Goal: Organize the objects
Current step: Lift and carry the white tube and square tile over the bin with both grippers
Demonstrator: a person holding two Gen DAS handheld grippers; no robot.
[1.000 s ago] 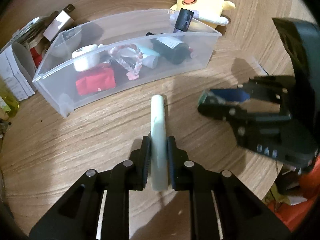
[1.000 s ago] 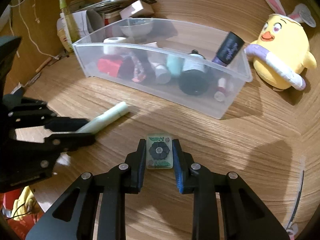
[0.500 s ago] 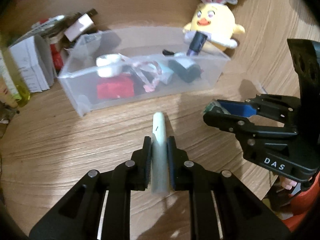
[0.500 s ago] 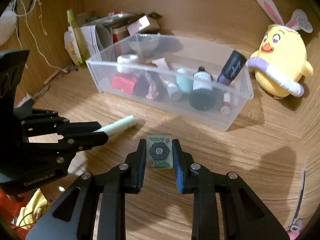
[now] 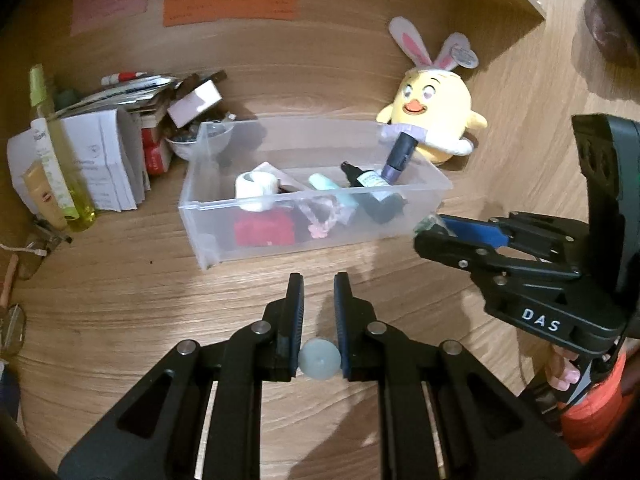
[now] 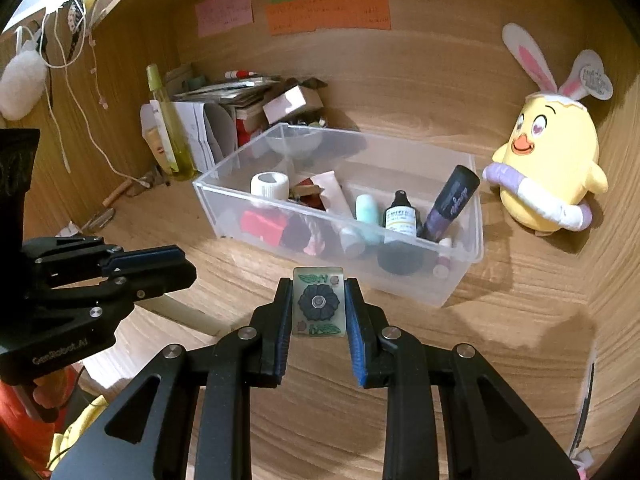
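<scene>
Tongs in both hands grip small items above the wooden surface (image 6: 520, 360). Left tongs (image 5: 319, 300) are clenched on a pale green tube (image 5: 319, 359), seen end-on between the pads. Right tongs (image 6: 319, 304) grasp a translucent tile with a dark flower (image 6: 319, 301). Just beyond stands the clear plastic bin (image 6: 460, 280) of cosmetics, with a yellow chick plush (image 6: 548, 160) beside it

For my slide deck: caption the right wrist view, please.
Right tongs grip a flower-print tile above the desk, facing a clear bin of toiletries.
</scene>
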